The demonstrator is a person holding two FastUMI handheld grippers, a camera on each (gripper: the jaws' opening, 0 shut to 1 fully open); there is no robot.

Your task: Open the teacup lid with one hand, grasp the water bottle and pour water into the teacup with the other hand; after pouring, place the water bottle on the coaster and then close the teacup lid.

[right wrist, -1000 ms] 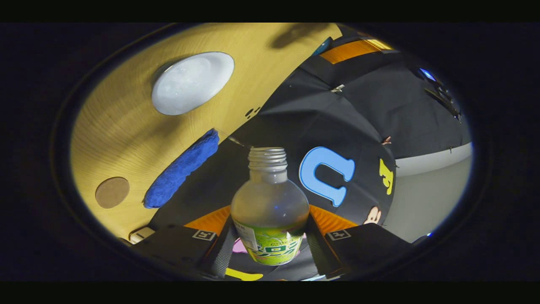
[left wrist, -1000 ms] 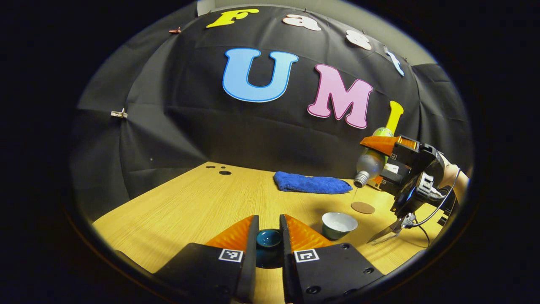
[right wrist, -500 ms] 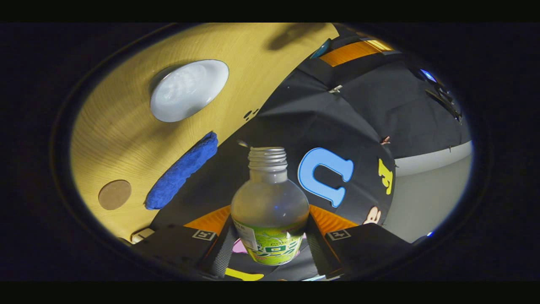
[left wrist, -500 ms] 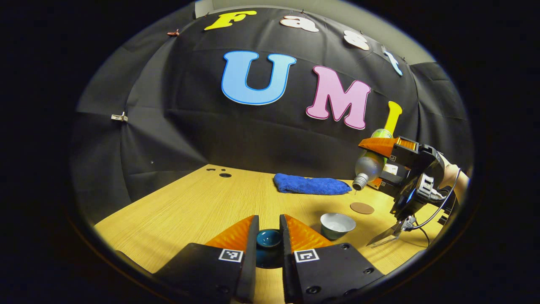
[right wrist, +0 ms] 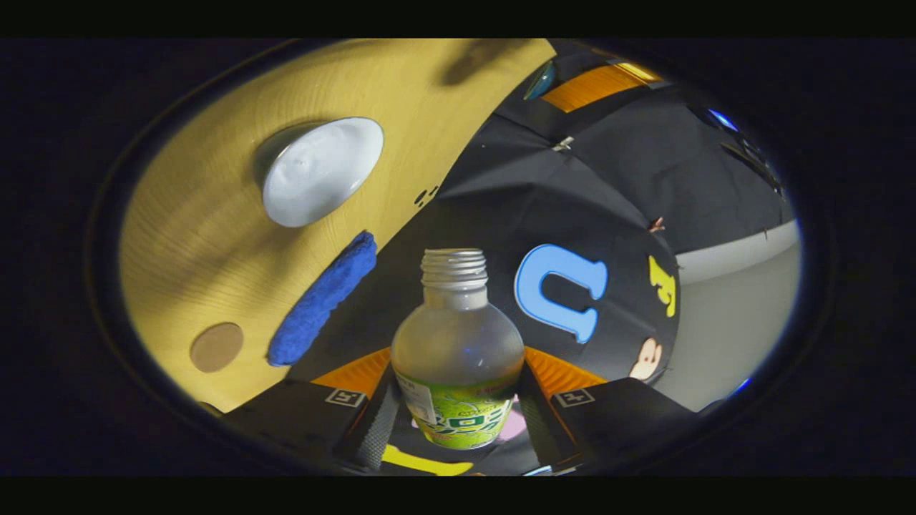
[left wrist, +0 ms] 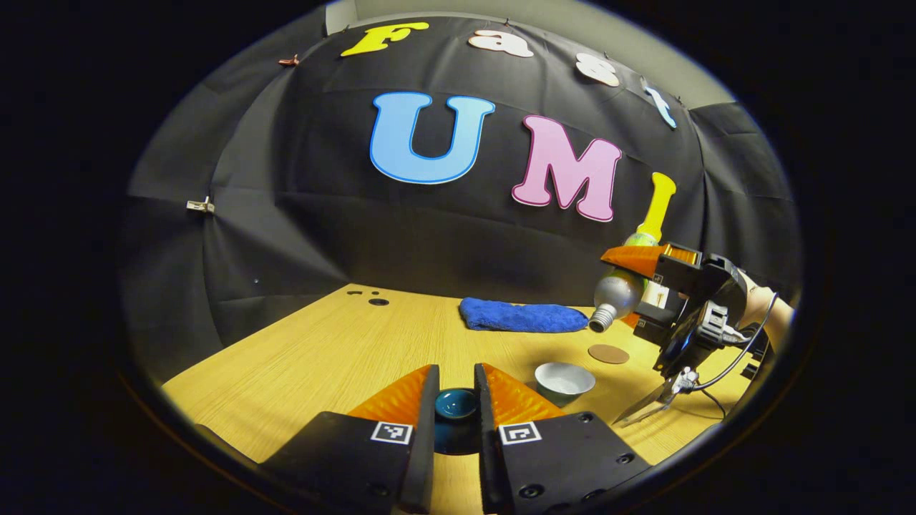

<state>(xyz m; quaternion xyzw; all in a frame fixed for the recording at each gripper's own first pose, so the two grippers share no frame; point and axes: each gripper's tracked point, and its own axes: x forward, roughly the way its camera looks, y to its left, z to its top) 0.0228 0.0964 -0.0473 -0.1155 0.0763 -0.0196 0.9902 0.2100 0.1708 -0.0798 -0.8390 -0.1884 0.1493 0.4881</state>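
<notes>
My left claw [left wrist: 456, 400] sits low near the surface [left wrist: 322, 350], fingers nearly closed, pinching the teacup lid [left wrist: 456, 405] between them, level and pointing forward. My right claw [right wrist: 458, 400] is raised off to the right, rolled over hard so its view is tipped sideways, both fingers pressed on the water bottle [right wrist: 458, 357] body, neck angled down. In the left gripper view my right claw [left wrist: 647, 275] hangs in the air, my forearm [left wrist: 769, 309] behind it.

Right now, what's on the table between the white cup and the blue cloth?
Nothing: in the right gripper view, bare wooden table separates the teacup from the blue cloth. The coaster lies off to one side.
</notes>
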